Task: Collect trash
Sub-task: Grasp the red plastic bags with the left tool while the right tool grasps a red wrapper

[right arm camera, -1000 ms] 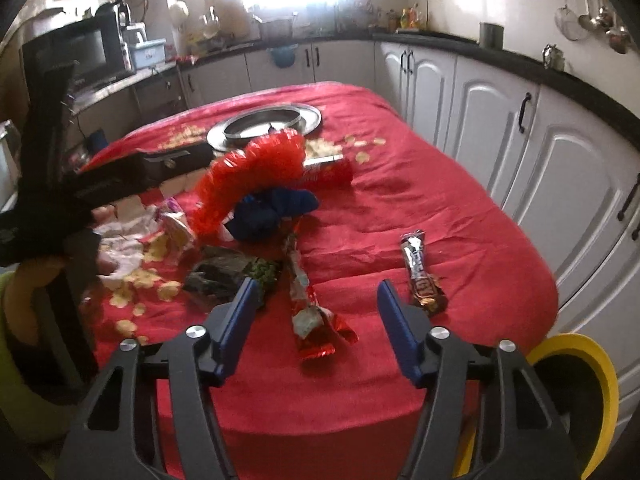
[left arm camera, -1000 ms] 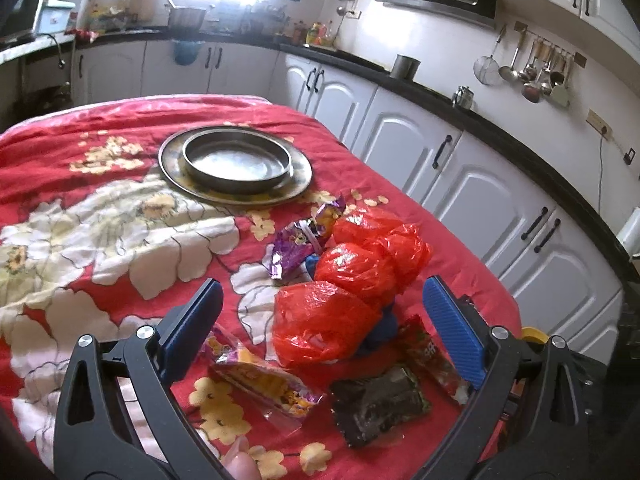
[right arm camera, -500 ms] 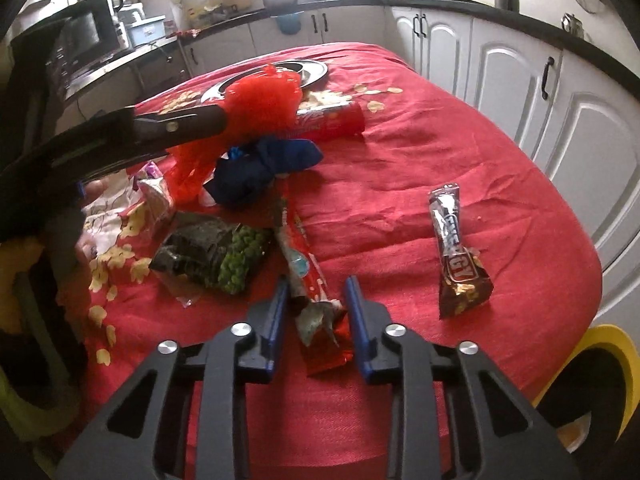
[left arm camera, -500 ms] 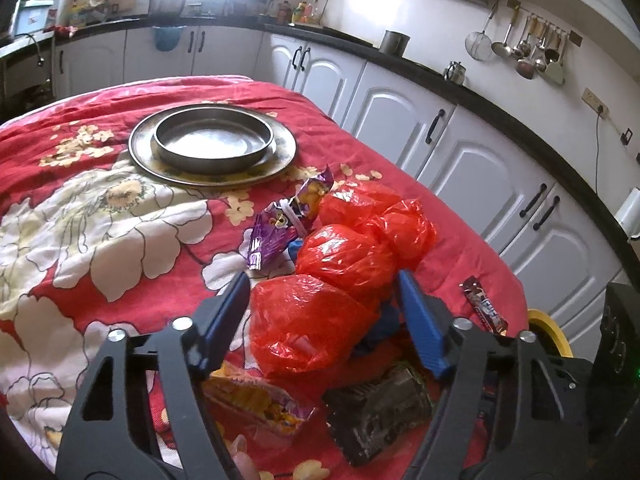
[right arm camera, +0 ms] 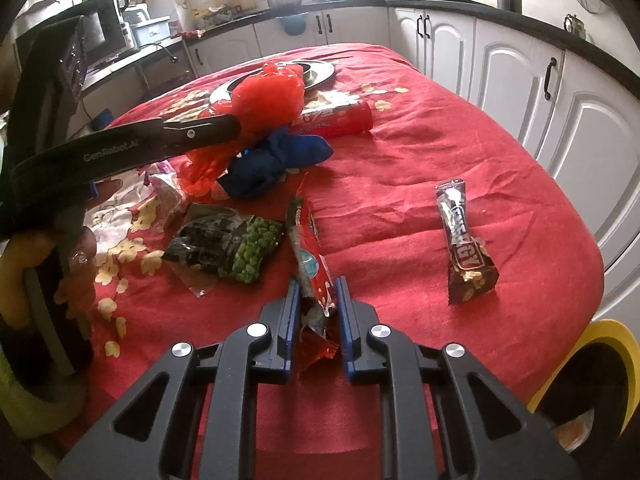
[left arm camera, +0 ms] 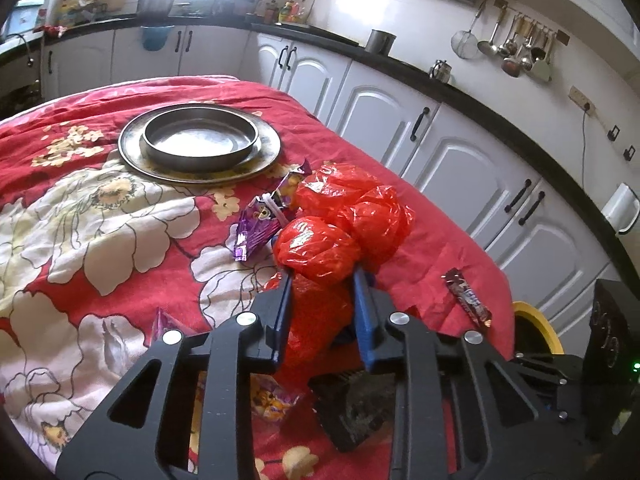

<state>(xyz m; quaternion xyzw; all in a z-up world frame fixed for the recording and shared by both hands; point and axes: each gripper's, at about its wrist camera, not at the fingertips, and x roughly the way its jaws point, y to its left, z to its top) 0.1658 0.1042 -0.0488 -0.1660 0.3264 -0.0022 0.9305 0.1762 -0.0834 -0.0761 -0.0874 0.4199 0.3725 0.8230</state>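
Note:
My left gripper [left arm camera: 322, 280] is shut on a crumpled red plastic bag [left arm camera: 340, 224], which bulges out above the jaws; the bag also shows in the right wrist view [right arm camera: 268, 96], held up over the table. My right gripper [right arm camera: 316, 292] is shut on the near end of a long red snack wrapper [right arm camera: 310, 256] lying on the red tablecloth. Loose trash lies around: a brown energy bar wrapper [right arm camera: 464, 240], a dark green peas packet [right arm camera: 228, 246], a blue bag [right arm camera: 276, 158], a red packet [right arm camera: 336, 118] and a purple wrapper [left arm camera: 264, 220].
A steel pan on a round metal tray [left arm camera: 268, 156] stands at the table's far end. A yellow-rimmed bin [right arm camera: 600, 372] sits below the table's right edge. White cabinets [left arm camera: 460, 148] run along the right side. Yellow chips [right arm camera: 108, 276] are scattered on the cloth.
Both grippers have closed from open: the left on the red plastic bag, lifting it, and the right on the red snack wrapper after moving forward and down to it.

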